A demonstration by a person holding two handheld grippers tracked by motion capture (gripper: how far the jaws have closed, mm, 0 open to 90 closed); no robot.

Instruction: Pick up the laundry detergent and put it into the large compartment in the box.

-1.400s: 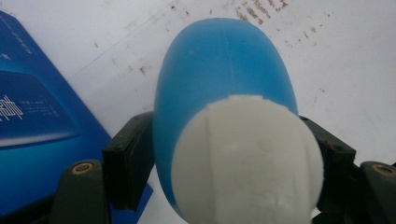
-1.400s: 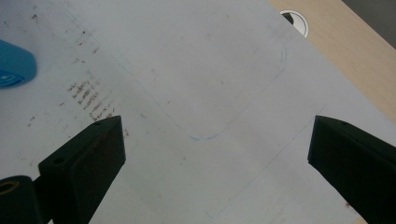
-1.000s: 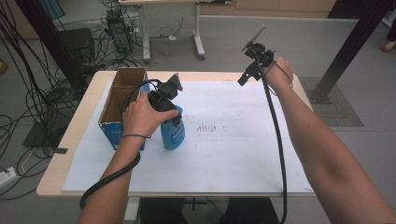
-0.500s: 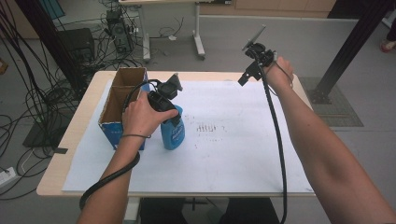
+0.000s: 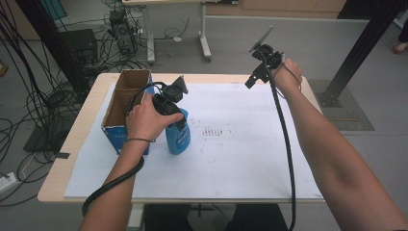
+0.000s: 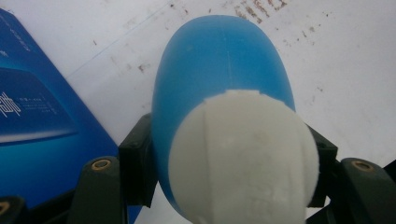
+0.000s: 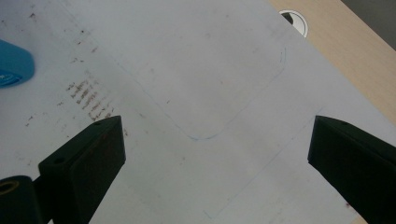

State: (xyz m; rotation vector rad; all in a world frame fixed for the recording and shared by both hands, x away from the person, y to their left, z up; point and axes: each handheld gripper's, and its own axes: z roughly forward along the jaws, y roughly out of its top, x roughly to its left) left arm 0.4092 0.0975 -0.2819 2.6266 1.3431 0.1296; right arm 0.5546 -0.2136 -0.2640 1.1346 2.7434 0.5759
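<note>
Blue bottle (image 6: 219, 84) clamped between left tongs (image 5: 175, 113), beside box (image 5: 120, 103), right tongs (image 7: 215, 154) wide apart, empty

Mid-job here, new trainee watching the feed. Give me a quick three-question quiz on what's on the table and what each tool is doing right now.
1. True or false: the left tool is shut on the blue bottle.
2. Which side of the bottle does the cardboard box stand on in the high view? A) left B) right C) behind it
3. Fill in: the right tool hangs over the white sheet with its jaws ____.

Key: 1 true, its jaws clamp just under the white cap. 2 A. 3 open, nothing between them.
</note>
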